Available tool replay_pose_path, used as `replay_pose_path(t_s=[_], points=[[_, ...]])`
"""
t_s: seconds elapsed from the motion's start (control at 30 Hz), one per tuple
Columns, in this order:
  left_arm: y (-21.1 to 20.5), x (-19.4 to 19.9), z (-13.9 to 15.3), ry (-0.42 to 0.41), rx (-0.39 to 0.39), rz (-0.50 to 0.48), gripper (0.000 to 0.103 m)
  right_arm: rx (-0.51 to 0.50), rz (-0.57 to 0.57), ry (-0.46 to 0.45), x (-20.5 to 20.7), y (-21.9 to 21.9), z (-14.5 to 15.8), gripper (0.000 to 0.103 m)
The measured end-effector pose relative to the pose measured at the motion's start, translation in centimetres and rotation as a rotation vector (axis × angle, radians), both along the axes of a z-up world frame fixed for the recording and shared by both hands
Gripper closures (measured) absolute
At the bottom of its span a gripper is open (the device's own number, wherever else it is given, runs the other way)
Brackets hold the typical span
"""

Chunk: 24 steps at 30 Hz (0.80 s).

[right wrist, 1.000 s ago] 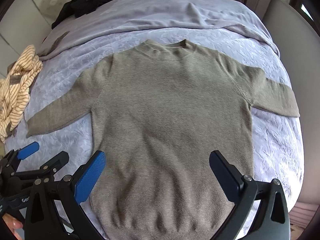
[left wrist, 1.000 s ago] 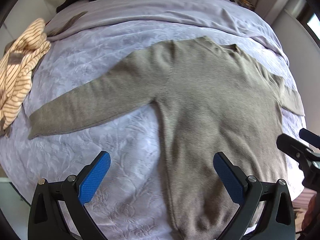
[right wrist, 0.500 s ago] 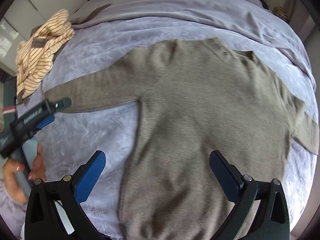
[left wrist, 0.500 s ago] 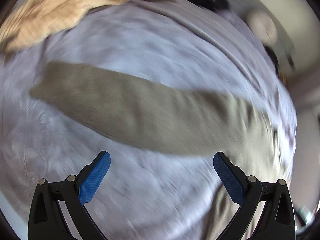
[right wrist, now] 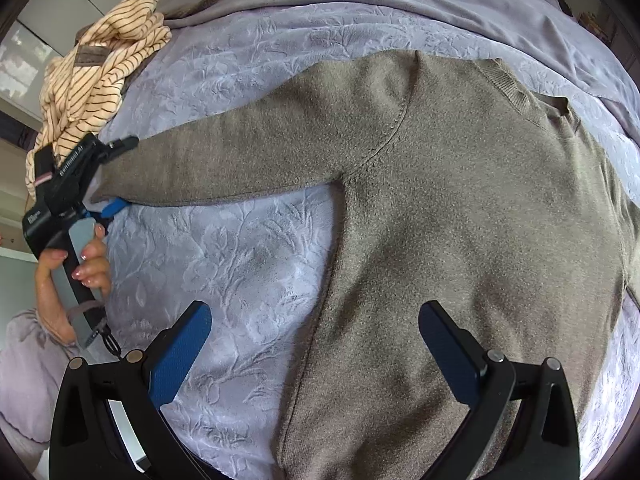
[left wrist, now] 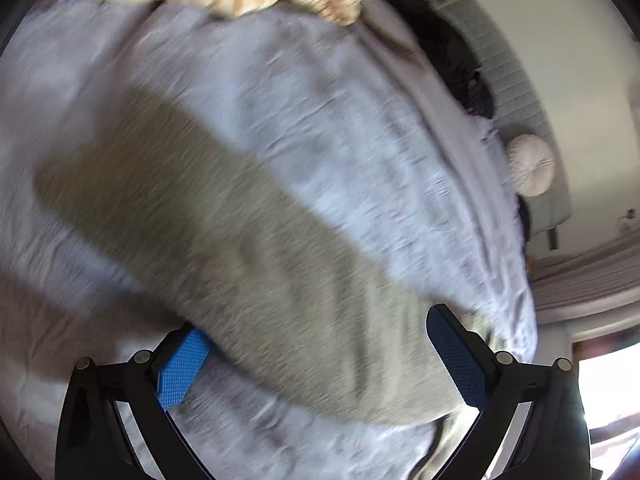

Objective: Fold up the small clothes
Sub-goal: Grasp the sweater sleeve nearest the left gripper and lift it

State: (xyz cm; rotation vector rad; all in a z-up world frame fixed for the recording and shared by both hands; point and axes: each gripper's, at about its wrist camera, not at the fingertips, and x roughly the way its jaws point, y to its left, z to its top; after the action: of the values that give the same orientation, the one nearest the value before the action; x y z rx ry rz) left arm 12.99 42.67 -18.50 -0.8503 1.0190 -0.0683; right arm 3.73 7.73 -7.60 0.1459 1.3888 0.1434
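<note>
Left gripper jaws wide apart, straddling the sweater's sleeve; view blurred. Right gripper jaws also spread, over the taupe sweater, which lies flat, centre-right, on the lavender bedspread. Striped garment bunched upper left, apart from the sleeve cuff.

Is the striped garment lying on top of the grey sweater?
No: in the right wrist view the striped garment sits apart on the bedspread, beyond the grey sweater sleeve's end.
</note>
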Motion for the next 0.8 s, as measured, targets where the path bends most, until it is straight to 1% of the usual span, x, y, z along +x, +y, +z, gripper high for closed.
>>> replay_pose_path(t_s=[0.07, 0.1, 0.13, 0.17, 0.2, 0.23, 0.27, 0.3, 0.33, 0.37, 0.43, 0.5, 0.67, 0.8], points=[[-0.9, 0.7, 0.6, -0.014, 0.050, -0.008, 0.000, -0.003, 0.004, -0.004, 0.1, 0.2, 0.1, 0.000], [-1.2, 1.1, 0.4, 0.007, 0.094, -0.010, 0.002, -0.003, 0.006, -0.004, 0.1, 0.3, 0.1, 0.000], [-1.3, 1.6, 0.1, 0.033, 0.124, -0.012, 0.015, -0.001, 0.007, -0.004, 0.1, 0.3, 0.1, 0.000], [-1.5, 1.9, -0.4, 0.061, 0.149, -0.021, 0.036, 0.000, 0.007, -0.002, 0.1, 0.4, 0.1, 0.000], [-1.5, 2.1, -1.1, 0.097, 0.177, -0.028, 0.048, 0.002, 0.005, -0.001, 0.1, 0.4, 0.1, 0.000], [-1.4, 2.0, -1.4, 0.112, 0.192, -0.029, 0.074, 0.006, 0.002, -0.001, 0.1, 0.4, 0.1, 0.000], [-1.2, 2.0, -1.6, 0.123, 0.201, -0.029, 0.089, 0.010, -0.004, -0.003, 0.0, 0.4, 0.2, 0.000], [-1.0, 1.8, -1.7, 0.113, 0.178, -0.026, 0.091, 0.014, -0.009, -0.004, -0.1, 0.3, 0.3, 0.000], [-0.9, 1.6, -1.5, 0.104, 0.179, -0.020, 0.091, 0.018, -0.016, -0.007, -0.2, 0.1, 0.4, 0.000], [-1.1, 1.6, -1.0, 0.092, 0.199, -0.024, 0.092, 0.025, -0.024, -0.010, -0.4, -0.2, 0.5, 0.000], [-2.2, 1.5, 0.6, 0.035, 0.253, -0.053, 0.092, 0.047, -0.046, -0.012, -0.8, -1.0, 0.7, 0.000], [-3.3, 1.7, 2.4, -0.027, 0.248, -0.084, 0.092, 0.070, -0.076, -0.009, -1.3, -2.1, 0.7, 0.000], [-8.1, 2.7, 7.2, -0.173, 0.205, -0.175, 0.092, 0.095, -0.139, -0.019, -2.6, -5.3, 0.9, 0.000], [-14.6, 3.0, 11.1, -0.265, 0.167, -0.264, 0.093, 0.110, -0.171, -0.047, -3.5, -8.4, 1.6, 0.000]])
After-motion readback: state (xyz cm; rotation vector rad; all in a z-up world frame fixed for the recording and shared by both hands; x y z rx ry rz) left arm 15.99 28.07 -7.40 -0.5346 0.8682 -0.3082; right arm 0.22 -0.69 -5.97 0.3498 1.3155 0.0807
